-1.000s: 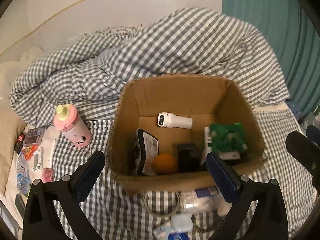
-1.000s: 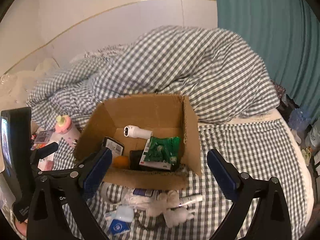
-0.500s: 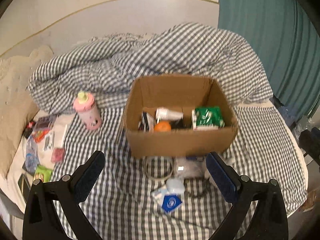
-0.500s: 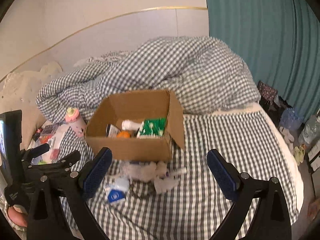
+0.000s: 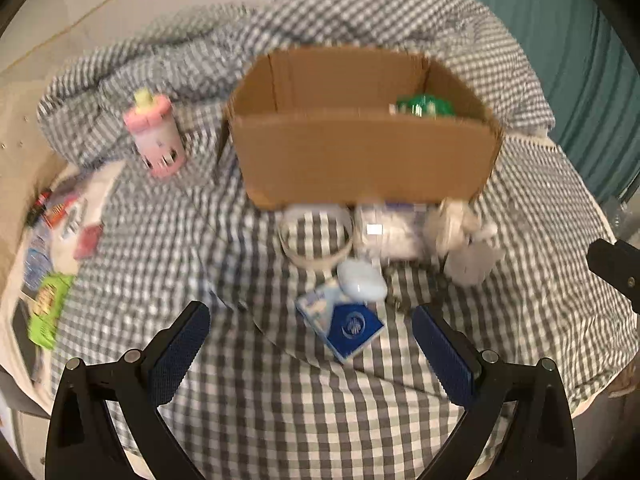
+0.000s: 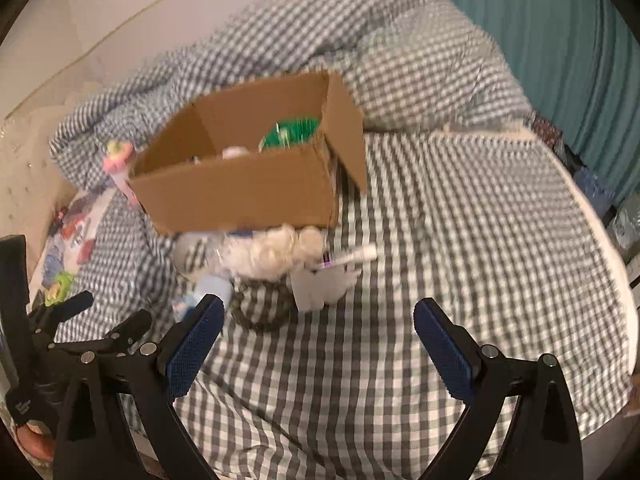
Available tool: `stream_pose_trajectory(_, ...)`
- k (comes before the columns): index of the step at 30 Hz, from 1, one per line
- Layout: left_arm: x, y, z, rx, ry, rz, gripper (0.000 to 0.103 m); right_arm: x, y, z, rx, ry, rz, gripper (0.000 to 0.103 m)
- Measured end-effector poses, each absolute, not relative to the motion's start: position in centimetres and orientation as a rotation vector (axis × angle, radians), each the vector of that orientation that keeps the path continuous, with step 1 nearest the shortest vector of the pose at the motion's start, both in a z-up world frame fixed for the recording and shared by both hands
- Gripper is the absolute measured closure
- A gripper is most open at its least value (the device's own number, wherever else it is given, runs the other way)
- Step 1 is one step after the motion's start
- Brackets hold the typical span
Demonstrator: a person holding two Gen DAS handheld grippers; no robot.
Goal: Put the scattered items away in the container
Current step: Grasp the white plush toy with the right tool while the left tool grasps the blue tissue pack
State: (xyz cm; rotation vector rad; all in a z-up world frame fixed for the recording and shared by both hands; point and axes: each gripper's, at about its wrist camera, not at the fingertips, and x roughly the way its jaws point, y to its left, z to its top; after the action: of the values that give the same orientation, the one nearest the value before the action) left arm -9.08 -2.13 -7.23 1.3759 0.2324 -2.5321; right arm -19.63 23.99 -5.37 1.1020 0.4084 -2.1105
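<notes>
An open cardboard box (image 5: 360, 160) (image 6: 240, 196) stands on the checked bed, with a green packet (image 5: 424, 105) (image 6: 290, 132) inside. In front of it lie a white ring (image 5: 316, 236), a clear wrapped pack (image 5: 386, 234), a white plush toy (image 5: 466, 236) (image 6: 272, 252), a pale blue case (image 5: 362, 282) and a blue-and-white packet (image 5: 344, 322). A pink bottle (image 5: 156, 136) (image 6: 120, 164) stands left of the box. My left gripper (image 5: 310, 354) is open and empty, just short of the blue packet. My right gripper (image 6: 316, 354) is open and empty, in front of the pile.
A rumpled checked duvet (image 5: 360, 20) is heaped behind the box. Small packets and cards (image 5: 56, 240) lie scattered at the bed's left edge. A teal curtain (image 6: 560, 40) hangs on the right. A white pen (image 6: 352, 258) and a dark cord ring (image 6: 260, 308) lie near the plush.
Both grippers have pulled back from above the box and dropped lower, so the box's front wall now hides most of its contents. The views are motion-blurred. Both stay open.
</notes>
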Motion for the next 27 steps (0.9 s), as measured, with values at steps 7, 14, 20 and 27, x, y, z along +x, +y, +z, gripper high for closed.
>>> stream_pose_trajectory(7, -10.2, -2.0, -13.1, 1.475, 0.278, -2.452, 0.000, -21.5, 22.9, -10.3, 1.213, 0.432, -2.073, 0.007)
stream_pose_trajectory(14, -12.1, -2.9, -16.6, 1.551, 0.404, -2.391, 0.000, -23.3, 21.0, -13.9, 1.280, 0.476, -2.037, 0.007)
stream_pose_trajectory(20, -13.5, -2.6, -18.0, 1.580, 0.429, -2.402, 0.000, -24.5, 19.4, -16.8, 1.332, 0.507, -2.024, 0.007)
stream_pose_trajectory(27, -14.8, -2.4, -18.8, 1.604, 0.441, -2.391, 0.000, -26.0, 17.5, -19.1, 1.355, 0.559, -2.003, 0.007)
